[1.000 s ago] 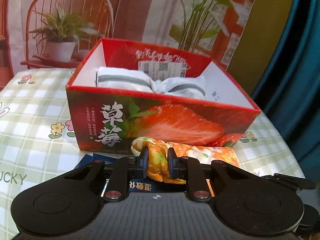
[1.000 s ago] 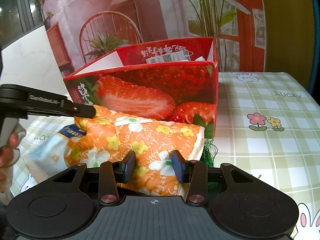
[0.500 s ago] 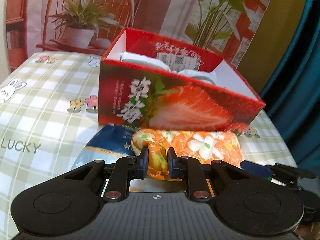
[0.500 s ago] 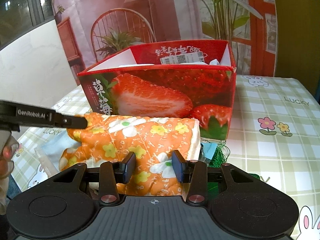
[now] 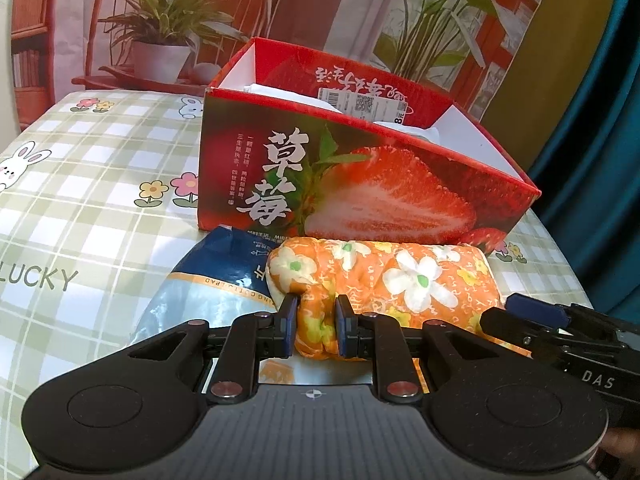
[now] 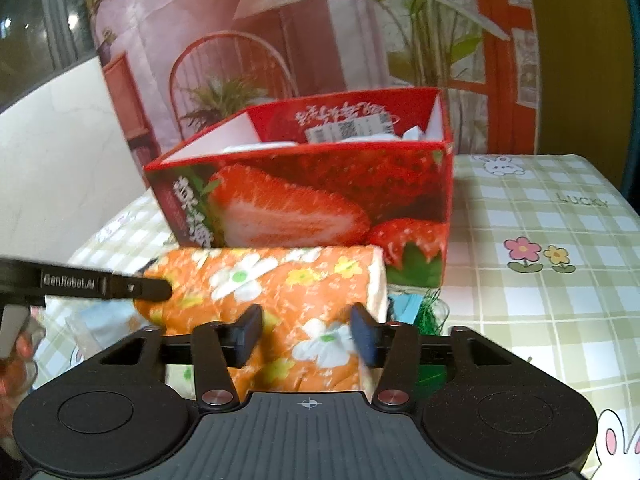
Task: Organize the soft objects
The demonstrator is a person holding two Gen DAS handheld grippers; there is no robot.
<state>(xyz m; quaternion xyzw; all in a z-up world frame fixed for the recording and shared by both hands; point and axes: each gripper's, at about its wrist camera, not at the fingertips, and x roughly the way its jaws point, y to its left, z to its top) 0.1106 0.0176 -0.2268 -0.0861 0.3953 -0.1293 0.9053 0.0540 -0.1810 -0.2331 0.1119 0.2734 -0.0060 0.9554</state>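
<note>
An orange flowered cloth roll (image 5: pixel 400 280) hangs just in front of the red strawberry box (image 5: pixel 360 192). My left gripper (image 5: pixel 316 326) is shut on the roll's left end. My right gripper (image 6: pixel 306 336) is shut on its right end; the roll also shows in the right wrist view (image 6: pixel 272 280), held level in front of the box (image 6: pixel 304 208). White and grey striped folded cloths (image 5: pixel 288 94) lie inside the box. The left gripper's finger (image 6: pixel 120 288) shows at the roll's far end.
A blue and white plastic packet (image 5: pixel 208 284) lies on the checked tablecloth (image 5: pixel 80 208) under the roll. Something green and netted (image 6: pixel 428 312) sits by the box's right corner. A teal curtain (image 5: pixel 592 160) hangs at the right.
Both grippers have lifted the roll and pulled back from the box, which now looks smaller and further. The roll has straightened out level between them.
</note>
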